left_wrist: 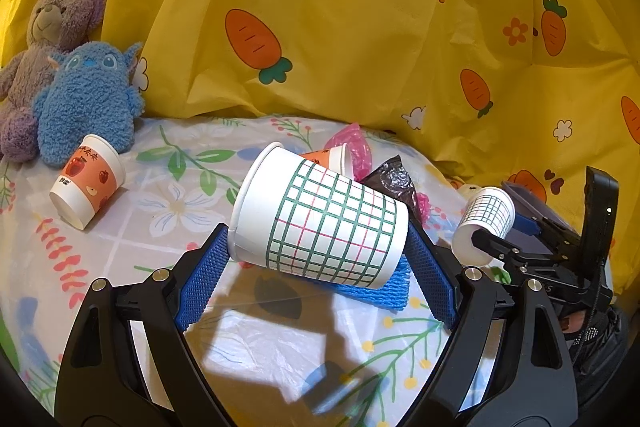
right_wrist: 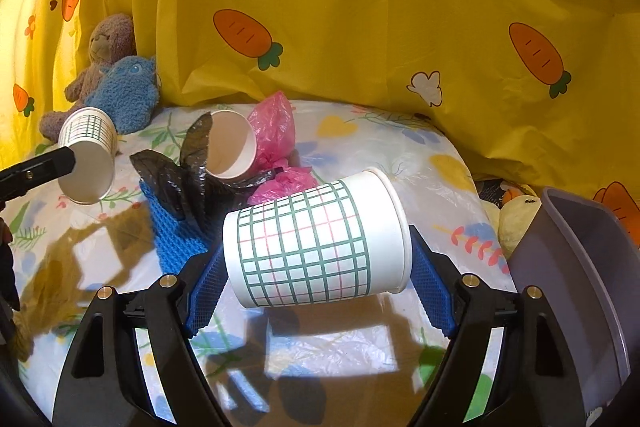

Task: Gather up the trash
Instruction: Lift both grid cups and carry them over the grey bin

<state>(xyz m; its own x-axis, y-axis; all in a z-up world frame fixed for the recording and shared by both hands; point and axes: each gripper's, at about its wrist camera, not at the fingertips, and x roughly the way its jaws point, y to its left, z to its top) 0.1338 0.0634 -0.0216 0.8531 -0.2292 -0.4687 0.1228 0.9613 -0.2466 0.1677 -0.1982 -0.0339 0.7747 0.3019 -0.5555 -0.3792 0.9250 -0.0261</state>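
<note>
My left gripper (left_wrist: 318,259) is shut on a white paper cup with a green and pink grid (left_wrist: 320,223), held sideways above the floral sheet. My right gripper (right_wrist: 318,279) is shut on a second grid cup (right_wrist: 316,243), also sideways. Each held cup shows in the other view: the right one (left_wrist: 486,223) and the left one (right_wrist: 90,155). An apple-print cup (left_wrist: 88,181) lies on its side near the plush toys. Another cup (right_wrist: 232,145) lies among a black bag (right_wrist: 188,179) and pink bags (right_wrist: 276,131). A blue foam net (right_wrist: 176,231) lies under the black bag.
A grey-purple bin (right_wrist: 576,267) stands at the right edge of the bed. A purple bear (left_wrist: 44,39) and a blue plush (left_wrist: 92,99) sit at the back left. A yellow carrot-print curtain (left_wrist: 360,27) closes the back. A yellow plush (right_wrist: 516,219) lies beside the bin.
</note>
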